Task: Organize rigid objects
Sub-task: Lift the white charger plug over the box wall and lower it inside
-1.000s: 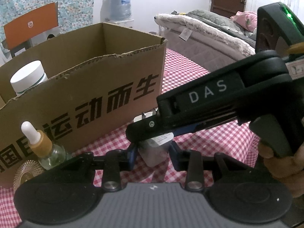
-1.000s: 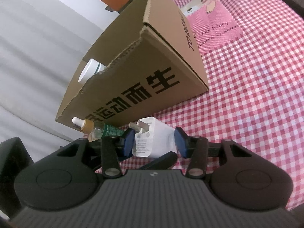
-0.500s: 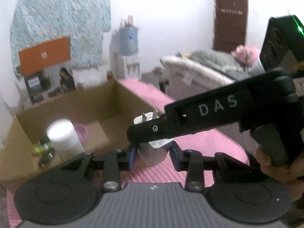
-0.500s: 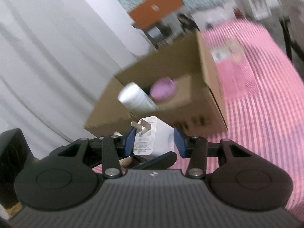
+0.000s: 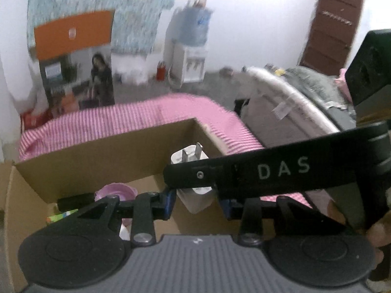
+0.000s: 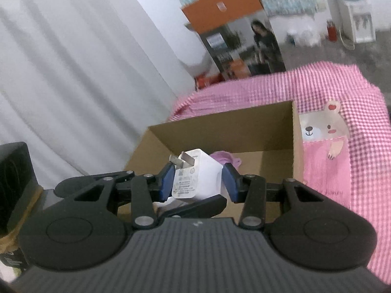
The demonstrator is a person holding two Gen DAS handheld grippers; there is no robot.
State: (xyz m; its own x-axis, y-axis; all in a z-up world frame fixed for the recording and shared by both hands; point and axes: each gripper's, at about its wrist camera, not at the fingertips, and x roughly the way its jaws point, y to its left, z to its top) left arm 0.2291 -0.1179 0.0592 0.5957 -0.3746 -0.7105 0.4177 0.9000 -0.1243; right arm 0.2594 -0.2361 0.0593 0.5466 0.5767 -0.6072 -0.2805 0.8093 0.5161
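A white plug adapter (image 6: 195, 173) with two metal prongs sits between the blue pads of my right gripper (image 6: 198, 182), which is shut on it and holds it above the open cardboard box (image 6: 297, 151). In the left wrist view the same adapter (image 5: 193, 178) sits between my left gripper's (image 5: 196, 201) blue pads, which stand slightly apart from its sides; the right gripper's black finger (image 5: 244, 173) crosses in front. Inside the box lie a pink round object (image 5: 114, 191) and a dark item (image 5: 73, 199).
The box stands on a pink checked cloth (image 6: 342, 92) with a bear print (image 6: 322, 127). A white curtain (image 6: 73, 73) hangs at left. A bed (image 5: 305, 102), water dispenser (image 5: 188, 48) and brown door (image 5: 330, 24) lie beyond.
Both grippers have risen with the adapter from table level beside the box to above its open top, so the box interior now shows below.
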